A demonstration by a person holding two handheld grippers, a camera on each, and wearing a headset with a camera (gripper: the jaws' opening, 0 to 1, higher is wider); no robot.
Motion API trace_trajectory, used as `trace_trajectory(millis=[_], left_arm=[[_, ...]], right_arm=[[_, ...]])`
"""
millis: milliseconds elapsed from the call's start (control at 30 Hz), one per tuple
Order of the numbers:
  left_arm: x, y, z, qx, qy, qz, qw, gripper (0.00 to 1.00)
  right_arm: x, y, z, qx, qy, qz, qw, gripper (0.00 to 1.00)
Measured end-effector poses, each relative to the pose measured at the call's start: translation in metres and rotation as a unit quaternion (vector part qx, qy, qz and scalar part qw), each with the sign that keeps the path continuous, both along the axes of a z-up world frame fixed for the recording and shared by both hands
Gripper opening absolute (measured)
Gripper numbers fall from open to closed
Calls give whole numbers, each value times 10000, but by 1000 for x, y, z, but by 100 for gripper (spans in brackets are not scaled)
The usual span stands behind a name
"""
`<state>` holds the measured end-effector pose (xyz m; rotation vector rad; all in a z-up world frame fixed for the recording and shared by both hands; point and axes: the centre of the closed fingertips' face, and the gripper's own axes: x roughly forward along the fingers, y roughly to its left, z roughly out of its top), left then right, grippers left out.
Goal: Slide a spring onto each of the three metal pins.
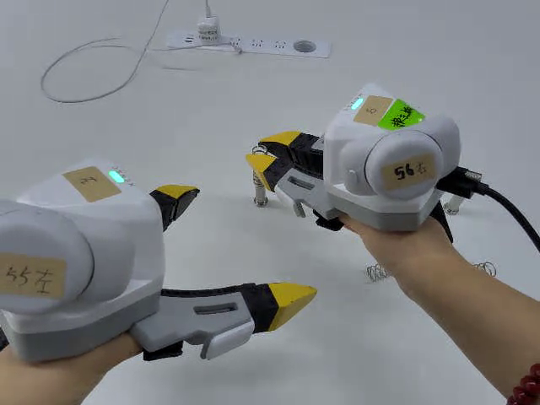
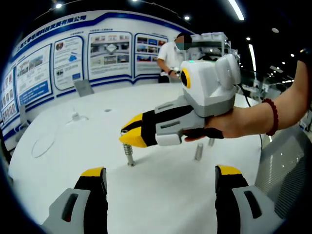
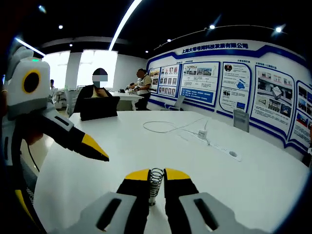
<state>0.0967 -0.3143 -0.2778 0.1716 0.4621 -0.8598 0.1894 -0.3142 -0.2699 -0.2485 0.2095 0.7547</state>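
Left gripper [image 1: 249, 243] hangs nearest, jaws wide, holding nothing. Right gripper [image 3: 156, 174] pinches a spring [image 3: 156, 184] upright over a pin [image 1: 261, 192]. Best to centre the coil, lower it straight, and release only once seated. Another pin [image 2: 199, 151] stands beyond.

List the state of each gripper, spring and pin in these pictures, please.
left gripper: open, empty.
right gripper: shut on the held spring.
held spring: upright over a pin.
loose springs: lying on the table.
bare pin: standing, no spring on it.
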Motion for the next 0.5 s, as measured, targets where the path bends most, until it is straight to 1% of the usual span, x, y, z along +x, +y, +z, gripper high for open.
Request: trace_trajectory(millis=[267, 500], left_arm=[[1, 2, -2, 23, 31, 26, 10000, 93], [0, 2, -1, 27, 23, 22, 10000, 93]], right_arm=[[1, 0, -10, -35, 142, -32, 9999, 11], [0, 0, -19, -121, 261, -62, 9996, 11]])
